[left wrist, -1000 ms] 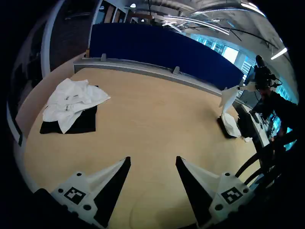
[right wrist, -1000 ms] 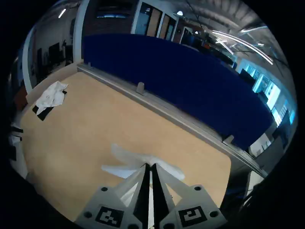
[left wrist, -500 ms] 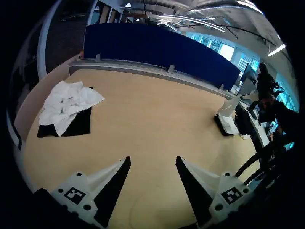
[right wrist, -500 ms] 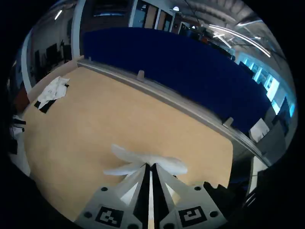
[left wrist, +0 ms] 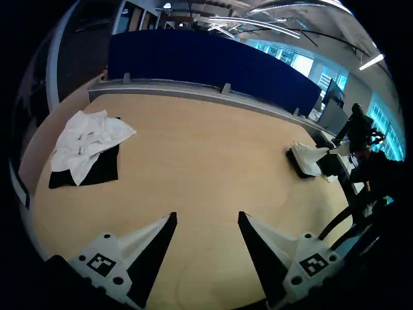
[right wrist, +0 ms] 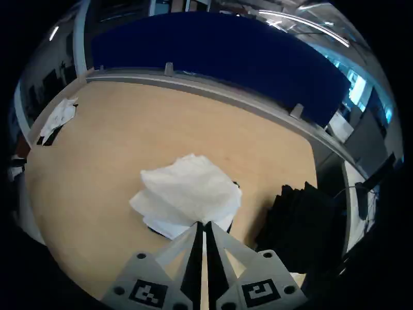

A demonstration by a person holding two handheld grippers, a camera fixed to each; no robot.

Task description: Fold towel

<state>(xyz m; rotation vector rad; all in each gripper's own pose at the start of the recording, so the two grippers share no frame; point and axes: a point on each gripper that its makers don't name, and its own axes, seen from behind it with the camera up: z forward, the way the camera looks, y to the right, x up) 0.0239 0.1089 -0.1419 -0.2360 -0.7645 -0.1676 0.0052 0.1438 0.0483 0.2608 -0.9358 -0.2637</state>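
An open office with long ceiling lights surrounds a broad, pale wooden table (left wrist: 206, 155), and a dark blue partition (left wrist: 206, 57) runs along its far edge.

In the right gripper view, the white towel (right wrist: 188, 194) lies on the table as a folded, layered bundle directly ahead of the fingers. Its near edge reaches right to their tips. A bit of something dark shows under its right side. A black stack (right wrist: 297, 222) sits just beside it to the right, near the table's corner. The right gripper (right wrist: 205, 227) has its fingers clenched almost together, pinching the towel's near edge between them.

In the left gripper view, the same towel (left wrist: 308, 155) lies far off at the table's right edge, well apart from that gripper's fingers. A person (left wrist: 371, 165) stands next to it.

At the opposite, left end of the table, a heap of white cloths (left wrist: 88, 139) rests partly on a flat black cloth (left wrist: 100, 168).

The left gripper (left wrist: 206, 222) hovers over bare wood with its fingers spread wide, grasping nothing.
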